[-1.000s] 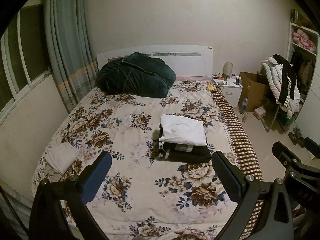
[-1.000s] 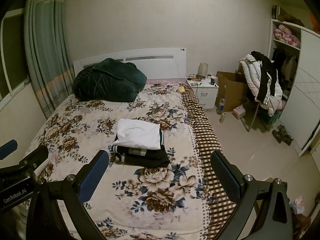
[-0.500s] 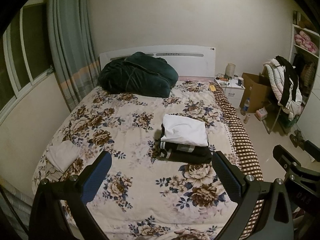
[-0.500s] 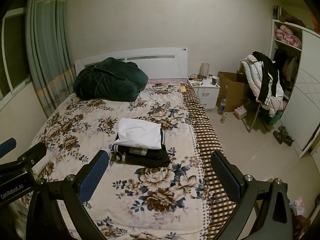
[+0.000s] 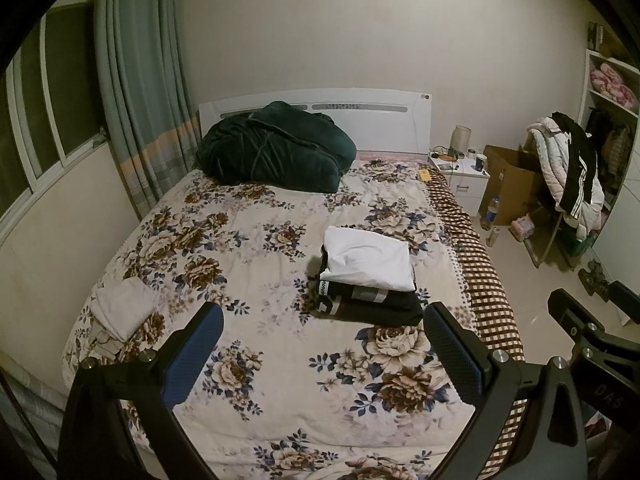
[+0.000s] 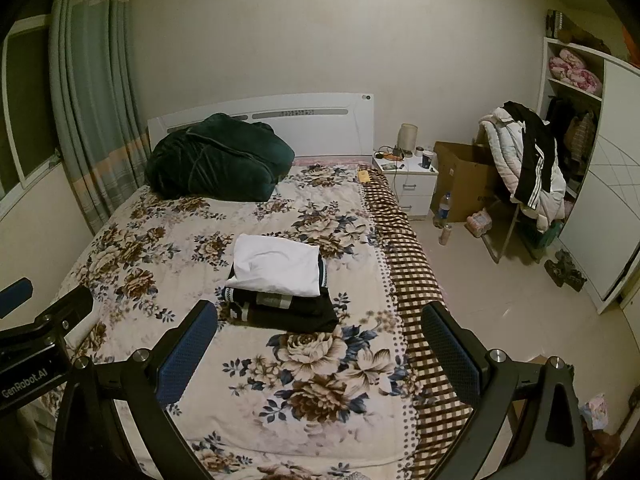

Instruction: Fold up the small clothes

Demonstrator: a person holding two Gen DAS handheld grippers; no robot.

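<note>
Folded white garment (image 5: 370, 258) tops a squared stack of black clothes (image 5: 372, 304), mid-bed toward the right edge of the soft floral quilt (image 5: 240, 248). Left gripper (image 5: 324, 344) and right gripper (image 6: 320, 340) hang above the bed's foot w/ jaws wide, empty. Bare quilt lies between them and the stack; crumpled white cloth (image 5: 126, 308) sits near the left edge.

Dark green blanket (image 5: 276, 152) by headboard (image 5: 376, 116); nightstand (image 6: 408, 180), cardboard box (image 6: 464, 184) beside bed.

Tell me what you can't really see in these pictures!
- Pile of folded clothes: the white top hides what lies under it, in both views.
- Small white cloth: only in the left view; whether it is folded is unclear.
- Things on the nightstand: too small to name.
- Inside the cardboard box: hidden by its own wall.
- Left gripper and right gripper: bottoms cut off by the edge.
</note>
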